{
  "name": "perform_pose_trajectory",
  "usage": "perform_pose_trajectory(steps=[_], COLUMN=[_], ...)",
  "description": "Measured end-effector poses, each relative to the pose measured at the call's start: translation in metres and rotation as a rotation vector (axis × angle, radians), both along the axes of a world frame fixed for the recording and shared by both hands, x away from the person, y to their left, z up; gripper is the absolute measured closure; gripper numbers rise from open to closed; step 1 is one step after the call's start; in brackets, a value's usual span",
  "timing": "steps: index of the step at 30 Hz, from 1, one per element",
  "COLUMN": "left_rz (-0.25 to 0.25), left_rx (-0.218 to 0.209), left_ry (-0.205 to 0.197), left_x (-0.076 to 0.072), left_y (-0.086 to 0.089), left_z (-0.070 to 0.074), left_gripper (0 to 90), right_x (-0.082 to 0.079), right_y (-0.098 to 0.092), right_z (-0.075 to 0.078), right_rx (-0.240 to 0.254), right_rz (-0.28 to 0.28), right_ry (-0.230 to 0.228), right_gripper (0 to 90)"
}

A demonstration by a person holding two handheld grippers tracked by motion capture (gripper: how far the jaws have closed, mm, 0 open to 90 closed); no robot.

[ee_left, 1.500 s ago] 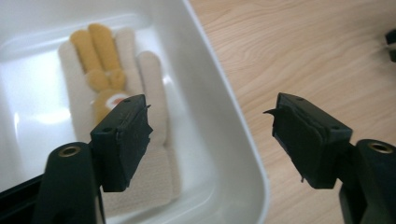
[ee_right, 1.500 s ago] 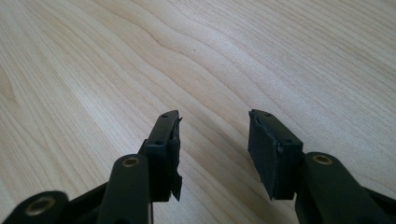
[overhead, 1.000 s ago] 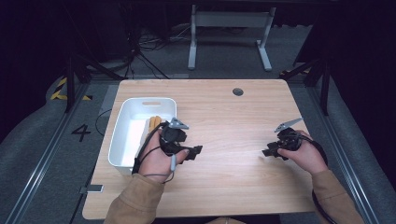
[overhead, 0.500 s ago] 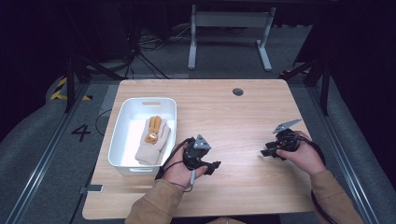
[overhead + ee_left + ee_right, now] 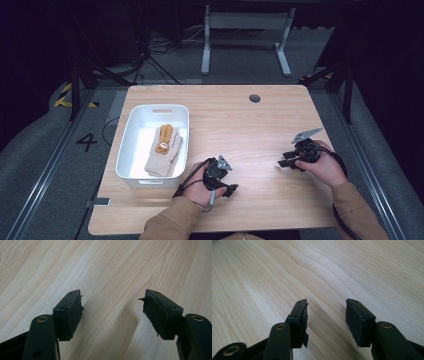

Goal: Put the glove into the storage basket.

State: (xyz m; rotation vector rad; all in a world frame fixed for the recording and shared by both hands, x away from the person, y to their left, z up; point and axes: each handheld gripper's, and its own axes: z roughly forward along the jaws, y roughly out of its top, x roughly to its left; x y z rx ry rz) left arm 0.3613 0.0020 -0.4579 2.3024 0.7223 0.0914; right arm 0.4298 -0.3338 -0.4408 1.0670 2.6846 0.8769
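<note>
Light fell evenly from above on the wooden table (image 5: 240, 130), while the floor (image 5: 50, 165) toward nine and three o'clock sank into near black. The white bin (image 5: 127, 155) glared softly along its rim. In both gripper views the jaws were dark and slightly soft close up, casting faint shadows toward six o'clock; the wood grain blurred toward twelve.

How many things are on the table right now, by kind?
White bin: 1
Beige and orange gloves, lying in the bin: 1 pair, it seems
Hand-held grippers, both open and empty: 2, left hand-held gripper and right hand-held gripper
Total: 4 items, taking the gloves as one
</note>
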Motion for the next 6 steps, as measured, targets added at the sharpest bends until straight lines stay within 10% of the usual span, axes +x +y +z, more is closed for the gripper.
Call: perform_pose_trajectory(steps=[6], left_rz=[-0.012], left_rx=[0.012], left_ry=[-0.013], left_x=[-0.002], left_y=[-0.0018], left_z=[-0.0013], left_gripper=[29.8], right_x=[-0.0003], right_y=[0.0006], right_z=[0.0012], right_rx=[0.01], right_rz=[0.0], right_ry=[-0.014], right_gripper=[52.8])
